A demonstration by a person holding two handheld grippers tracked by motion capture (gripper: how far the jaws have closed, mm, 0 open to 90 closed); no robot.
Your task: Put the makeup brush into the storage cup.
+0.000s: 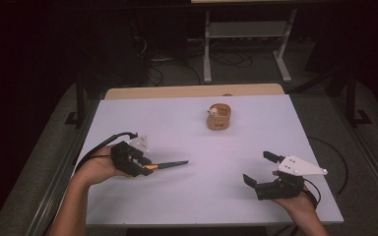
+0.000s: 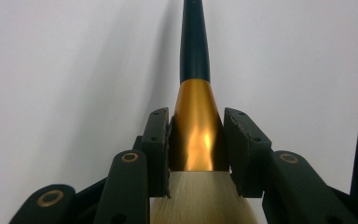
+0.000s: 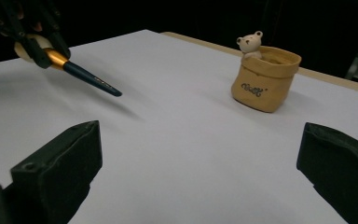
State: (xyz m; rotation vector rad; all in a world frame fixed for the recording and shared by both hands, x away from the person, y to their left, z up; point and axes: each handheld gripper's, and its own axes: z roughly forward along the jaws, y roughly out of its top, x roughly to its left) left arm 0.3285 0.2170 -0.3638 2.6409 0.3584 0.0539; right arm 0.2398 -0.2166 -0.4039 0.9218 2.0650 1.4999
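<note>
The left gripper (image 1: 145, 164) has its jaws closed on the gold collar of a brush (image 1: 170, 164), held just above the white counter (image 1: 202, 196). The right gripper (image 1: 258, 169) rests with jaws wide open, holding nothing

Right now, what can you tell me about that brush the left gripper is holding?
The makeup brush has a pale, soft bristle head, a shiny gold ferrule and a slim dark handle that tapers to its tip. The left gripper is shut on the ferrule. In the right gripper view the brush is held off the white table, handle tip pointing away from the gripper and slightly down.
</note>
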